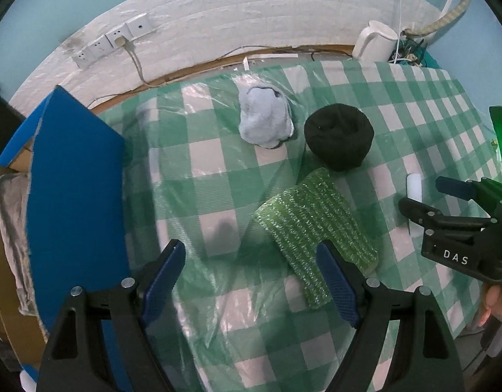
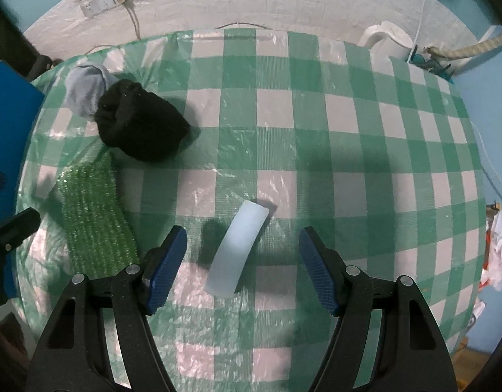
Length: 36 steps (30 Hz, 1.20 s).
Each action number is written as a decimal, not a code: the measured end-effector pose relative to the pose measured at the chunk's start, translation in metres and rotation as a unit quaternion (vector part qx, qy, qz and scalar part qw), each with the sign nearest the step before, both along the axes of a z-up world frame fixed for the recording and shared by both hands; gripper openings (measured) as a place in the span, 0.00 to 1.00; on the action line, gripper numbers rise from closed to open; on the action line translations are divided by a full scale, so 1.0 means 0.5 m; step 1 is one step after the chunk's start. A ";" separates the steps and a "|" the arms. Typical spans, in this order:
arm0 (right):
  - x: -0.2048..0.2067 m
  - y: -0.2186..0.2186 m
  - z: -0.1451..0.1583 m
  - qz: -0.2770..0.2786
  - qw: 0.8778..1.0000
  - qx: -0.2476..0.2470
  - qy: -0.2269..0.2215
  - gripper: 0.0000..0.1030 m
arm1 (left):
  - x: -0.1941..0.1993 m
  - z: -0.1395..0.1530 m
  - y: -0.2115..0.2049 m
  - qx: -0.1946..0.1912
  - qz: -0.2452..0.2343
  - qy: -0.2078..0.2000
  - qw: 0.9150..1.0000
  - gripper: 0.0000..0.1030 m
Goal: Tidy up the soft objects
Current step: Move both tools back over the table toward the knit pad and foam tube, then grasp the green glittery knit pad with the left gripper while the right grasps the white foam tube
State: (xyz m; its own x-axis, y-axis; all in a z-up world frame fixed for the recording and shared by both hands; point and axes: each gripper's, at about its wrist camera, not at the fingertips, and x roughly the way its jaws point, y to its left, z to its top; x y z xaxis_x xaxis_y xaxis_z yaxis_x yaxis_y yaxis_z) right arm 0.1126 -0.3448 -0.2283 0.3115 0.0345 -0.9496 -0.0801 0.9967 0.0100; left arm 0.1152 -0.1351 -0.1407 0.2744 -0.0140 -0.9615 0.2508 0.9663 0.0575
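- Four soft things are left on the checked worktop [image 2: 349, 130]: pale cloth [image 1: 264, 121], black bundle [image 1: 338, 135], green cloth [image 1: 313, 225], white strip [image 2: 238, 248].
- Both grippers, left gripper [image 1: 251, 277] and right gripper [image 2: 242, 268], are held empty, fingers apart.
- A grey cloth [image 1: 12, 222] is seen in the blue box [image 1: 77, 179].

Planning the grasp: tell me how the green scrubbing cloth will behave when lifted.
The green scrubbing cloth probably flops and drapes: it lies flat, following the checked tablecloth. Likely light, being thin. Its rough, glittery knit should grip the left gripper fingers rather than slip.

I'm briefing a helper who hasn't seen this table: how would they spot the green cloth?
On the green-checked tablecloth, find the black bundle. The green cloth lies flat just in front, touching it: the only ribbed, glittery green piece.
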 end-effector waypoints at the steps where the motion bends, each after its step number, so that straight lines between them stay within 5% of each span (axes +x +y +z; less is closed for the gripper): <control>1: 0.002 0.000 -0.005 0.000 1.000 0.001 0.001 0.70 | 0.003 -0.003 -0.004 0.001 -0.001 0.002 1.000 0.81; 8: 0.011 -0.011 -0.029 -0.001 1.000 0.000 -0.005 0.65 | 0.013 -0.036 -0.028 0.010 -0.008 0.023 1.000 0.81; 13: 0.002 -0.005 -0.023 0.010 1.000 -0.004 -0.018 0.30 | 0.022 -0.036 -0.048 -0.001 -0.009 0.029 1.000 0.81; 16: -0.008 -0.004 -0.021 0.020 1.000 0.002 -0.020 0.18 | 0.024 -0.037 -0.062 0.000 -0.015 0.028 1.000 0.81; 25: -0.042 -0.005 -0.012 0.027 0.999 0.024 -0.018 0.15 | 0.040 -0.060 -0.085 -0.018 0.001 0.053 0.998 0.81; 36: -0.042 -0.009 0.001 0.045 0.999 0.014 -0.021 0.15 | 0.038 -0.090 -0.108 0.017 -0.013 0.043 0.999 0.85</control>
State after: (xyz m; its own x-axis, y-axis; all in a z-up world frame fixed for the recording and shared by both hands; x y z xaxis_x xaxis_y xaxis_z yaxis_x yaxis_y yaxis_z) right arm 0.0917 -0.3490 -0.2278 0.3449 0.0911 -0.9342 -0.1704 0.9848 0.0331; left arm 0.1341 -0.1891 -0.1857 0.1911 0.0121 -0.9815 0.2811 0.9574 0.0666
